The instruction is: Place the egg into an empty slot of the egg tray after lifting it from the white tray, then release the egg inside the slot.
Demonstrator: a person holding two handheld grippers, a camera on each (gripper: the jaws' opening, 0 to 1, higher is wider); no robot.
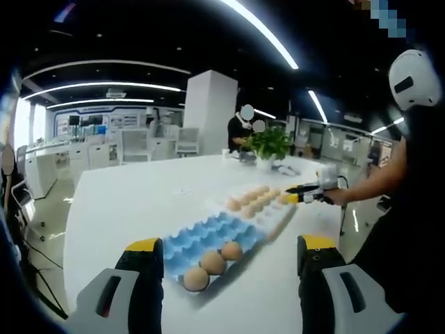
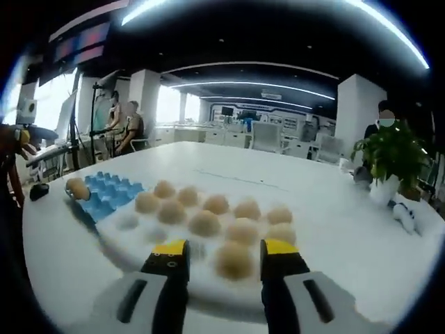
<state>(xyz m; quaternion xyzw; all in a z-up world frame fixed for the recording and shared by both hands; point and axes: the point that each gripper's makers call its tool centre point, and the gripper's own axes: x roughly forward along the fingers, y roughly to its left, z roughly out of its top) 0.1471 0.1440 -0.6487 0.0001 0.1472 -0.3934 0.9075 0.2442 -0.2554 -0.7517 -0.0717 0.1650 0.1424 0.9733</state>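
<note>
Right claw (image 2: 224, 259), open, straddles a near tan egg (image 2: 233, 259) on the white tray (image 2: 125, 245), poised to grip; left claw (image 1: 231, 254) open, idle by the blue egg tray (image 1: 201, 236).

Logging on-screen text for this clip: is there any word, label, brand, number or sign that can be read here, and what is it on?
No text can be read in either view.
Back wall displays: too small and blurred to read.
Blue egg tray, white tray, eggs: no print or stamp can be made out.
Left tongs and right tongs: plain yellow tips, no lettering visible.
</note>
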